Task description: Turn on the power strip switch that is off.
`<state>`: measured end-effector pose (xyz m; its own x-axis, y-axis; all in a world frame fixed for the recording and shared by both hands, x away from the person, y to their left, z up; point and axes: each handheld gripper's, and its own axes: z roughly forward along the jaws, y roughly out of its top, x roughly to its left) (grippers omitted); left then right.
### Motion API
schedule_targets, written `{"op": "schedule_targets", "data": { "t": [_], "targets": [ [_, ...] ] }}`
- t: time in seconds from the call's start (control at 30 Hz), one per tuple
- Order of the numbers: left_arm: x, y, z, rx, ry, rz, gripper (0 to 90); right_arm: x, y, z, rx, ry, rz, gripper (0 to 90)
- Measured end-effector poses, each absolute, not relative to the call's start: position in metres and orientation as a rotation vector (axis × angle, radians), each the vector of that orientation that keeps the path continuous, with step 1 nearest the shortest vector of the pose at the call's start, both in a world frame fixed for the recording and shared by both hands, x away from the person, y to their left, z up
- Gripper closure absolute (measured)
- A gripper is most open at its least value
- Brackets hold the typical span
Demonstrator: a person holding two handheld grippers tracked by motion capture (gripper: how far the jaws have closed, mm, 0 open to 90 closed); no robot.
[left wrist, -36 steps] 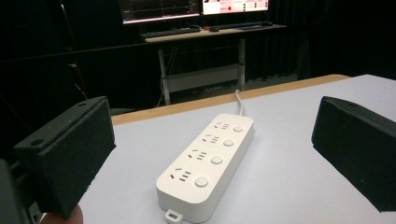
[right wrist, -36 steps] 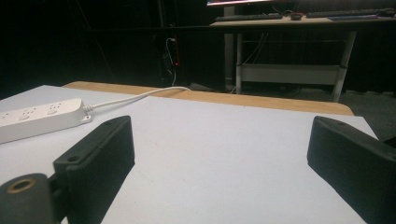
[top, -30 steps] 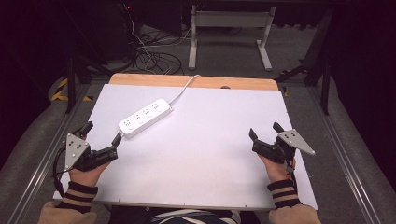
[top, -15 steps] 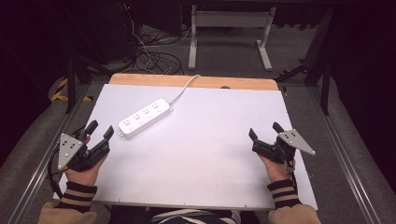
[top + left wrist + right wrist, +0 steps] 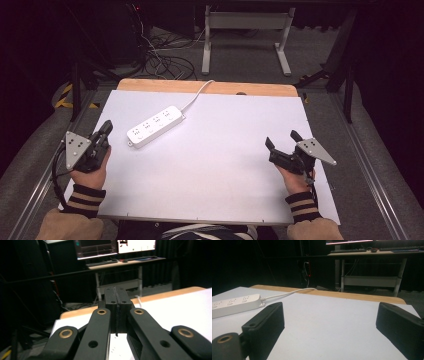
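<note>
Two hand-held grippers at rest over a white table surface bearing a power strip.

At the left edge of the white rectangular tabletop (image 5: 210, 170), the left black two-jaw gripper (image 5: 106, 127) sits in the person's left hand (image 5: 92, 167); its jaws are pressed together with nothing between them. Just beside it, toward the table's far side, the white plastic multi-socket power strip (image 5: 154, 126) lies flat and diagonal, its white cable (image 5: 196, 95) running off over the wooden far edge (image 5: 205, 87). Near the right edge, the right black two-jaw gripper (image 5: 281, 142) is held in the right hand (image 5: 292, 177), jaws spread wide and empty, well apart from the strip.
</note>
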<state>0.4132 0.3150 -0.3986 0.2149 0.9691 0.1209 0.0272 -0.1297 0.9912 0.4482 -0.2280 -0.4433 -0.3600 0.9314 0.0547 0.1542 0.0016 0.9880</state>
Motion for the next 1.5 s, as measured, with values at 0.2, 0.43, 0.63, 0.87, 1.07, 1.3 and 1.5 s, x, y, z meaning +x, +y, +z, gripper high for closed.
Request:
{"op": "schedule_targets", "data": {
  "t": [0.2,0.43,0.63,0.87,1.07,1.3,1.5],
  "targets": [
    [0.451,0.31,-0.378,1.528,1.108,0.988,90.0,0.45,-0.227,-0.444,1.143,1.599,1.418,9.0],
    [0.491,0.276,-0.344,1.754,1.052,0.997,90.0,0.451,-0.226,-0.444,1.143,1.598,1.422,9.2],
    [0.53,0.251,-0.334,1.937,1.04,0.886,90.0,0.452,-0.225,-0.443,1.133,1.603,1.427,9.4],
    [0.572,0.214,-0.361,2.154,1.042,0.759,90.0,0.453,-0.223,-0.443,1.128,1.617,1.425,9.6],
    [0.6,0.192,-0.399,2.317,1.097,0.691,90.0,0.454,-0.221,-0.444,1.109,1.633,1.423,9.8],
    [0.615,0.189,-0.419,2.393,1.158,0.648,90.0,0.453,-0.22,-0.444,1.107,1.641,1.413,10.0],
    [0.622,0.188,-0.429,2.403,1.227,0.605,90.0,0.454,-0.218,-0.443,1.11,1.642,1.418,10.1]
  ]
}}
